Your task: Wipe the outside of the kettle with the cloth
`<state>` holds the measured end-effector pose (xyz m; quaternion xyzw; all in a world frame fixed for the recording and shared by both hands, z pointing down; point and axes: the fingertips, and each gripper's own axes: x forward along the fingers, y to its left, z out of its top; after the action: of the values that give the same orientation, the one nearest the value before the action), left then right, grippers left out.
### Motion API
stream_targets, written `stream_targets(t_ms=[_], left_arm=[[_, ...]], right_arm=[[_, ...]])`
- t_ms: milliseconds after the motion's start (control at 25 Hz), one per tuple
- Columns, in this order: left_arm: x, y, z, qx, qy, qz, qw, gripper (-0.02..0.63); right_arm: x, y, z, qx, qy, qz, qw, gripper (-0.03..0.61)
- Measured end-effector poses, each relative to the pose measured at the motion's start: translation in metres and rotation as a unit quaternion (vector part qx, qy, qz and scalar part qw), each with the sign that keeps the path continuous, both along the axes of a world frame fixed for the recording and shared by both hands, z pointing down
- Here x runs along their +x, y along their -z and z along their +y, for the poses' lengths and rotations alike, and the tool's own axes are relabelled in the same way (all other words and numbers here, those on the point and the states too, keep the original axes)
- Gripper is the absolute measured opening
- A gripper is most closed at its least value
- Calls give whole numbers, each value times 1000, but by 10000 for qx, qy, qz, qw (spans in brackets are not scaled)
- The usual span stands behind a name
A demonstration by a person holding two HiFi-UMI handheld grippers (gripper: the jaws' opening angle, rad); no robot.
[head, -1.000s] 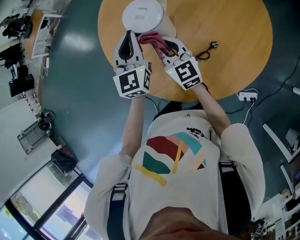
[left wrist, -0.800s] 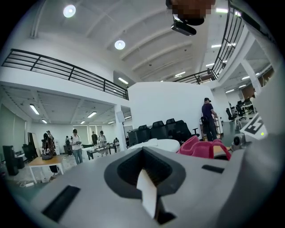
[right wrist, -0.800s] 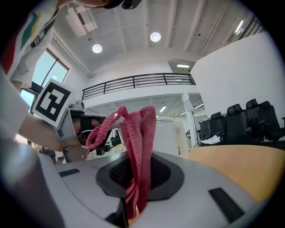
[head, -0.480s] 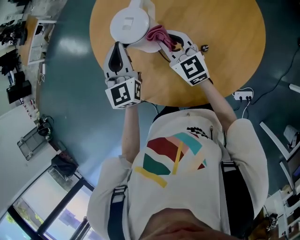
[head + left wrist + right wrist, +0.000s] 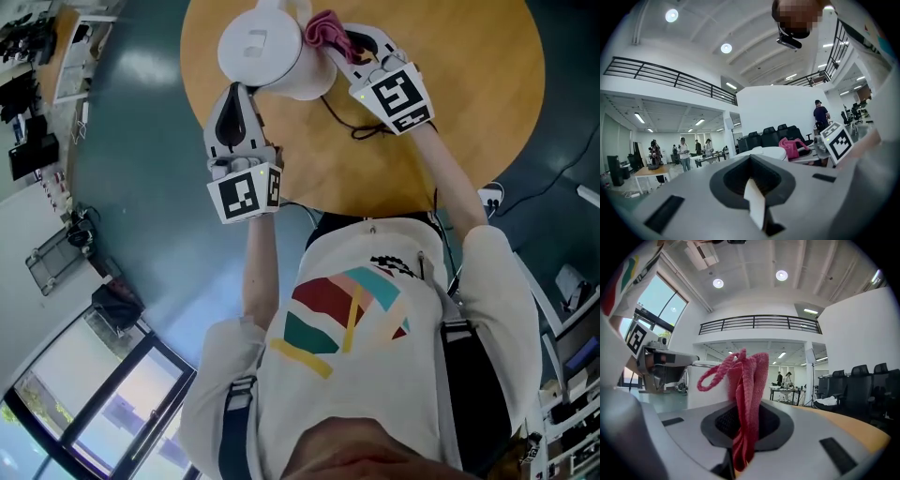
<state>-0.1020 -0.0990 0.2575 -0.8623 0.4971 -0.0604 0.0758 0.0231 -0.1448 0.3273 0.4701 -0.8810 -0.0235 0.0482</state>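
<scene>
Pink knitted cloth (image 5: 324, 26), bunched and looped, is clamped in the right tongs (image 5: 339, 39), which press together on it at the upper right side of the white round-lidded kettle (image 5: 258, 52). In the right gripper view the cloth stands in front of the kettle's white wall, but whether it touches cannot be told. The kettle stands near the far edge of the round wooden desk (image 5: 450, 84), and the top of the picture cuts off its far side. The left tongs (image 5: 236, 89) are together with nothing of the task's between them. A thin white sliver shows in their seam in the left gripper view, and what it is cannot be made out. Their tips sit just beside the kettle's near left side, with contact unclear from above. A thin black cable (image 5: 349, 125) curls on the desk between the kettle and the right forearm, and part of it is hidden under that gripper's marker cube (image 5: 401, 94). A white power strip (image 5: 489, 194) lies on the grey-green floor (image 5: 141, 112) beyond the desk's right rim. The kettle's base is hidden beneath its own lid and body.
</scene>
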Motion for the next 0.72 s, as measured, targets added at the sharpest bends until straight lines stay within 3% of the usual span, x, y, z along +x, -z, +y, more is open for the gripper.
stream_targets(t_ms=[400, 560, 720], left_arm=[[-4, -17, -9, -87, 124, -187, 9997, 43], [-3, -17, -9, -71, 113, -368, 9992, 43], [-23, 0, -17, -92, 287, -247, 9992, 43]], right_arm=[[-17, -16, -70, 263, 624, 597, 9959, 38], [-19, -23, -78, 134, 657, 608, 9959, 38], [-35, -6, -77, -45, 897, 490, 9948, 38]])
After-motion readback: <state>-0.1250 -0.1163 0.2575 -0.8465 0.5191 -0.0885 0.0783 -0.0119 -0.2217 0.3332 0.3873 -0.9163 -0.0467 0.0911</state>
